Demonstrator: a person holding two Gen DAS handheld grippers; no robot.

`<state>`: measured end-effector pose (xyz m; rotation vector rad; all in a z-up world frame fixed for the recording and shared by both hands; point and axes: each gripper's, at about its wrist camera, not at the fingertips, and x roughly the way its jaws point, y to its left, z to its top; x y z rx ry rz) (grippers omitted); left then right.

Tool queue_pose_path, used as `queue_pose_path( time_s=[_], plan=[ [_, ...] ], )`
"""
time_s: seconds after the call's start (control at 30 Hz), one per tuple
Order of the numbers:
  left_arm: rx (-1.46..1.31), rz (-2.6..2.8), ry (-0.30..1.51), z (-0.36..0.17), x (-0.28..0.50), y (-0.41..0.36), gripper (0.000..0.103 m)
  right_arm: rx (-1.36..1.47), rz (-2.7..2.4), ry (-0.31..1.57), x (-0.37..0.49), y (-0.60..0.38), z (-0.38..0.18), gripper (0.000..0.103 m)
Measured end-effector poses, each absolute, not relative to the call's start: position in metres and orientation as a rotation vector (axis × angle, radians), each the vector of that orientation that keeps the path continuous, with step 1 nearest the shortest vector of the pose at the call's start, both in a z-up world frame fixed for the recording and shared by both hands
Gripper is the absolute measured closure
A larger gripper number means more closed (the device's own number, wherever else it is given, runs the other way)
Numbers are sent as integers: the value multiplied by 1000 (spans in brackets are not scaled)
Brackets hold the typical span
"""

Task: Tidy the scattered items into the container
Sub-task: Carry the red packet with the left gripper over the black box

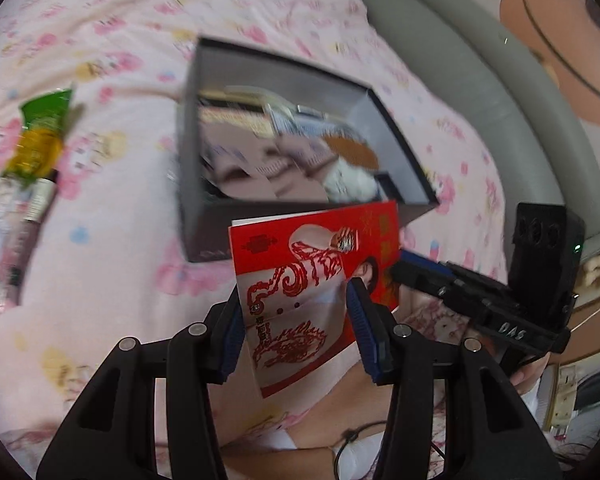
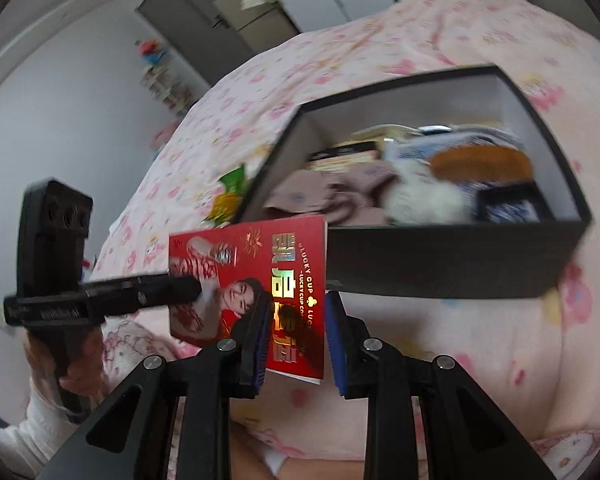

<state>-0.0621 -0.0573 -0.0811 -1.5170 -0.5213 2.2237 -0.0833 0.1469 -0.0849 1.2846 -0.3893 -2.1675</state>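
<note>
Red packet (image 1: 316, 276) sits between both my grippers, jaws apart around it, neither clearly pinching; box (image 1: 204, 220) lies straight ahead, left gripper (image 1: 296, 312) and right gripper (image 2: 296, 320) equally near.

Soft, even daylight, fairly bright; no hard shadows on the pink bedsheet (image 1: 112, 20). Motion blur smears the contents of the black box (image 1: 288, 80) and the green packet (image 1: 44, 132) left of it. Gold lettering on the red card (image 2: 260, 276) glints. Strong fisheye bending, dark vignette at corners.
</note>
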Motion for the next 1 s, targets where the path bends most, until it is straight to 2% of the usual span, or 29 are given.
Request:
queue_pose_path(
  time_s=[0.17, 0.37, 0.47, 0.67, 0.8, 1.0],
  plan=[
    [-1531, 2290, -413, -99, -87, -30, 55, 1269, -2208, -441, -92, 162, -98, 80],
    [-1492, 2301, -505, -118, -96, -38, 53, 1284, -2192, -510, -104, 170, -120, 80],
    [-1511, 2281, -513, -127, -98, -38, 53, 1343, -2209, -496, -109, 165, -129, 80],
    [-1585, 2321, -382, -137, -92, -36, 53, 1445, -2194, -416, -108, 153, -144, 80],
    [-1599, 2343, -409, -135, -85, -47, 51, 1395, -2211, -425, -100, 155, -136, 80],
    [-1736, 2331, -441, -159, -87, -57, 51, 1544, -2215, -401, -109, 150, -157, 77]
  ],
)
